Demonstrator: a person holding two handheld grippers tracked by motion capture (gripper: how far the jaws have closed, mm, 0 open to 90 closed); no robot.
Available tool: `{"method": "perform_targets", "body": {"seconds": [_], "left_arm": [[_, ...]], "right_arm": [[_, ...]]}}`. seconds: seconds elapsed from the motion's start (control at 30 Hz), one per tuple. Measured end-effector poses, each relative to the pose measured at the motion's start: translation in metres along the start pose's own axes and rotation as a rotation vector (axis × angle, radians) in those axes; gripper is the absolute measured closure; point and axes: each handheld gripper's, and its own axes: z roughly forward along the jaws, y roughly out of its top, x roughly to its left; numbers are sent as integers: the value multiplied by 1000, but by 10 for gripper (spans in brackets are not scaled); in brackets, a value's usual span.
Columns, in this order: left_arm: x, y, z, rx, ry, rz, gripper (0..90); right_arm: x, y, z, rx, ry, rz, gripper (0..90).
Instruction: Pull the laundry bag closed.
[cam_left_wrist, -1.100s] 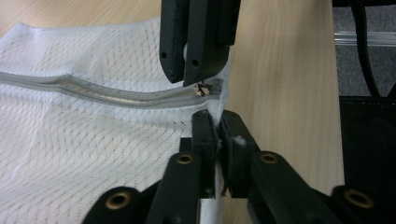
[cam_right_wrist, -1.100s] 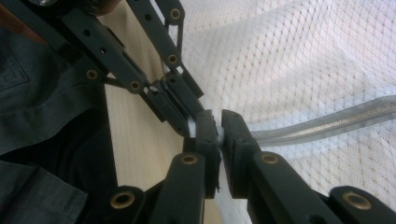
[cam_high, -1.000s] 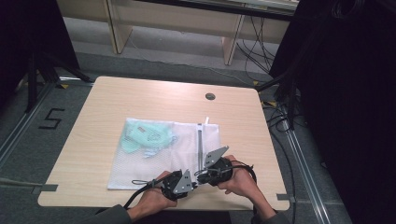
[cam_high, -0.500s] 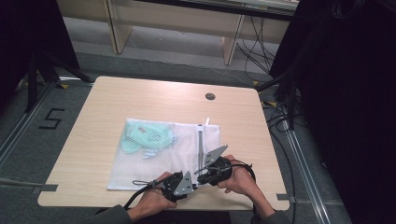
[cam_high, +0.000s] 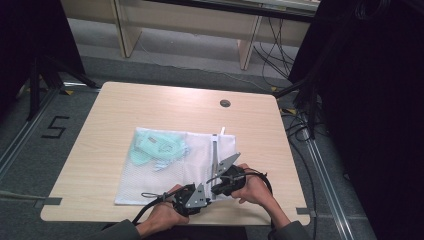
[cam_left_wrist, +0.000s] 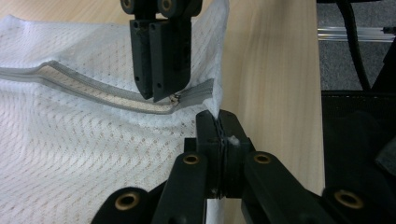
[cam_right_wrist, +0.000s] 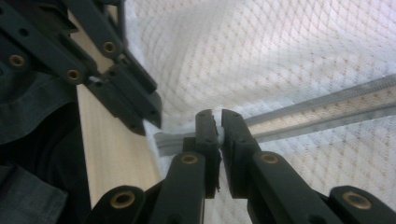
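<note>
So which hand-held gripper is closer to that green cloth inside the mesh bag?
Left hand-held gripper, at the mesh bag's near edge below the green cloth. Right hand-held gripper sits slightly farther right, on the zipper.

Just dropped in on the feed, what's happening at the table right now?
A person is working on a white mesh laundry bag lying flat on the wooden table, with a mint-green garment inside it. The left gripper is shut on the bag's fabric at the near corner. The right gripper is shut at the near end of the zipper, apparently on the slider. The zipper looks undone along most of its length.
</note>
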Motion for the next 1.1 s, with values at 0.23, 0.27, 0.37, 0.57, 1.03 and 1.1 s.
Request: {"method": "perform_targets", "body": {"seconds": [0.23, 0.27, 0.37, 0.57, 1.03, 1.1], "left_arm": [[0, 0, -1, 3, -2, -5, 886], [0, 0, -1, 4, -3, -6, 886], [0, 0, 0, -7, -12, -16, 886], [0, 0, 0, -11, -13, -31, 885], [0, 1, -1, -7, -25, -28, 885], [0, 1, -1, -7, -25, -28, 885]], "right_arm": [[-3, 0, 1, 5, -11, 10, 864], [-3, 1, 1, 6, -15, 13, 863], [-4, 0, 1, 8, -18, 14, 864], [-5, 2, 2, 12, -13, 15, 864], [-13, 4, 4, 11, -39, -1, 863], [-14, 5, 4, 13, -42, 2, 864]]}}
